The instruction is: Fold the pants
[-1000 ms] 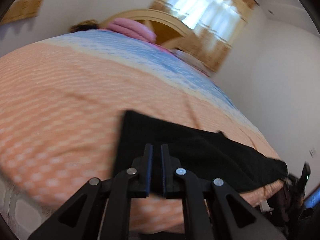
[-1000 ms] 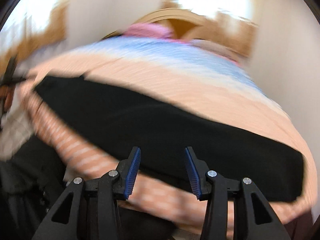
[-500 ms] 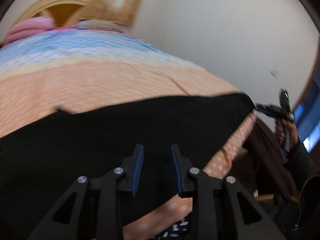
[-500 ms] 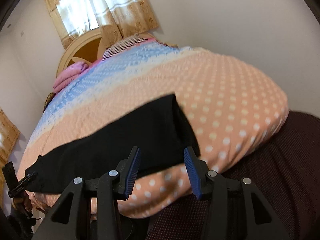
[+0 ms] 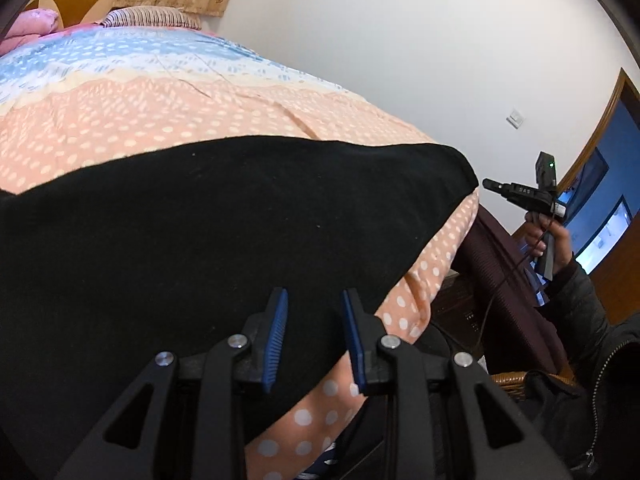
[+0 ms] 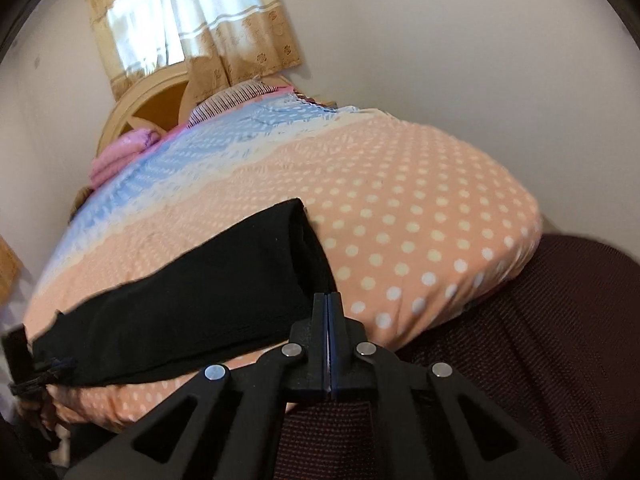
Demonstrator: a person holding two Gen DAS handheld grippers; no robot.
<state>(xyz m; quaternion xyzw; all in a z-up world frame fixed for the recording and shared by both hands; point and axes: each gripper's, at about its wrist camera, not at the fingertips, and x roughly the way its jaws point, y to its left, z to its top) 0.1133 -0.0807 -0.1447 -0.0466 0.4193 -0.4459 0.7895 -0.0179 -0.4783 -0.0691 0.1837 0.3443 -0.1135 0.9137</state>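
Observation:
Black pants (image 5: 200,240) lie stretched out along the near edge of the bed. My left gripper (image 5: 314,294) is open, its blue pads (image 5: 276,332) hovering over the pants' near edge and pressing nothing. In the right wrist view the pants (image 6: 200,300) end in a leg hem at the centre. My right gripper (image 6: 328,298) is shut exactly at the hem's near corner, and the black cloth runs into its tips. The left wrist view shows that right gripper (image 5: 490,185), held by a hand (image 5: 540,232), with its tip at the pants' far right corner.
The bed (image 5: 180,100) has a peach dotted cover with a blue band farther up. A pink folded blanket (image 6: 116,156), a striped pillow (image 5: 152,16) and a wooden headboard (image 6: 160,104) are at its head. Dark maroon fabric (image 6: 540,340) lies beside the bed. A doorway (image 5: 612,132) is at the right.
The left gripper swung toward the right end of the pants and its jaws opened. The right gripper swung to the leg hem and snapped shut at its corner.

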